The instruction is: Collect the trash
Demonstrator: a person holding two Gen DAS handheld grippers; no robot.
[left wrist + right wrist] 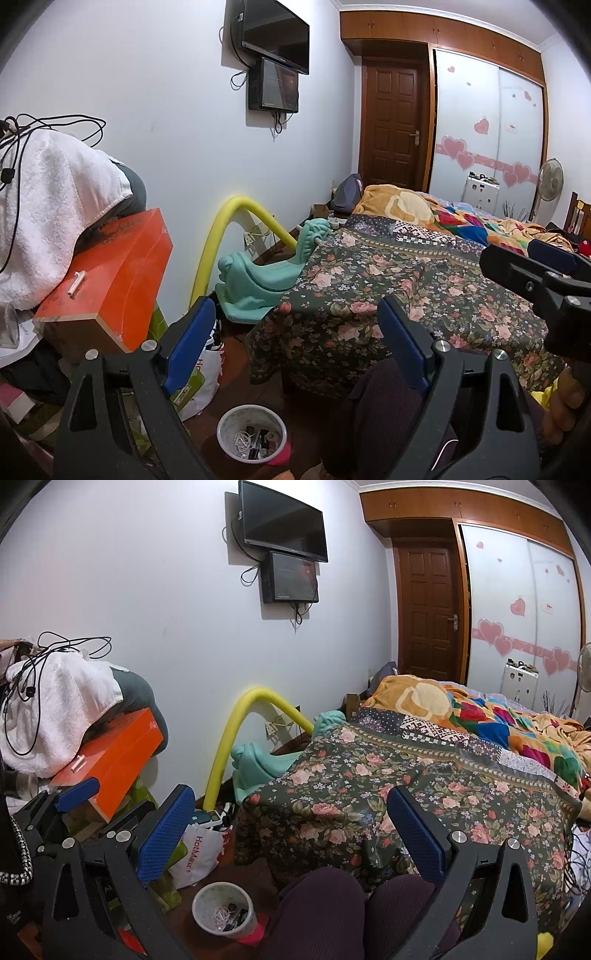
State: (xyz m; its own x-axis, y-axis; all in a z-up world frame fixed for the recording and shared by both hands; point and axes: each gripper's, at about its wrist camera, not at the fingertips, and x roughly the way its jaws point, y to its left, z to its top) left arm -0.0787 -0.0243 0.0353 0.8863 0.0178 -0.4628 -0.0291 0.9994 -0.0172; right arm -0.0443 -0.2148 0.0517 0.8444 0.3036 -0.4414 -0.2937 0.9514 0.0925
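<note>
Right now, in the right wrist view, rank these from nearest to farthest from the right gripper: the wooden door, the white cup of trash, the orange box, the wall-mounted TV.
From the right gripper:
1. White cup of trash: on the floor, just below-left.
2. Orange box: left, on the cluttered pile.
3. Wall-mounted TV: high on the wall ahead.
4. Wooden door: far end, past the bed.
</note>
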